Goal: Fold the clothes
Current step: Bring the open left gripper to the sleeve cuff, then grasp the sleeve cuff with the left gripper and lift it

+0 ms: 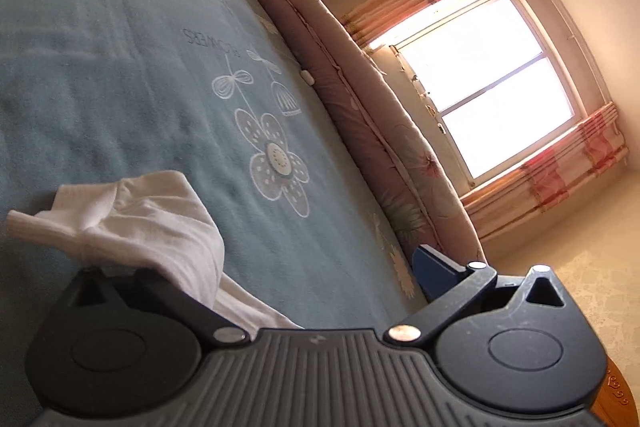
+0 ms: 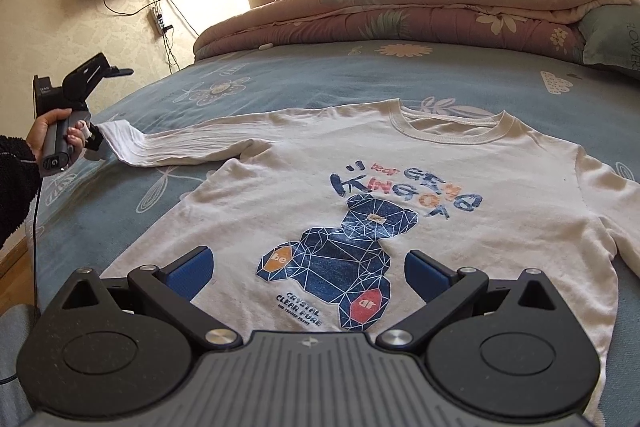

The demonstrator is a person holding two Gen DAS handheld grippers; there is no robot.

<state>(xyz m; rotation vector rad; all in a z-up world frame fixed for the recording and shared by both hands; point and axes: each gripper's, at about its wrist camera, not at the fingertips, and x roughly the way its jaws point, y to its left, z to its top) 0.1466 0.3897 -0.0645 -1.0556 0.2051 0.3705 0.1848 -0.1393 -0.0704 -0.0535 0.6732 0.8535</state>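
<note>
1. Risk: the sleeve cuff (image 1: 132, 223) lies draped over the left-hand finger of the left tongs (image 1: 292, 267), not visibly pinched. Any sideways pull from here would likely let it slide off and drop in a crumple short of the fold line.
2. Risk: the sleeve (image 2: 192, 149) runs long and slack from the shoulder. Carried across too low, it could drag the chest panel and wrinkle the bear print (image 2: 340, 259).
3. Risk: the right tongs (image 2: 308, 271) pin nothing. With the hem (image 2: 240, 311) free, the whole sweatshirt (image 2: 400, 163) could shift on the blue bedsheet (image 2: 280, 75).
4. Left tongs state: the one blue pad (image 1: 434, 269) in view stands far out, so the jaws are judged wide. The opposite finger is hidden under cloth.
5. Right tongs state: wide apart, both pads visible, holding nothing.
6. Position: the sweatshirt lies flat and print-up on the bed, collar (image 2: 448, 125) on the far side, towards the rolled quilt (image 2: 400, 11).
7. Relative to the tongs: the right pair hovers over the hem, pads either side of the print. The left pair is at the outstretched sleeve's end, well apart from the body of the garment.
</note>
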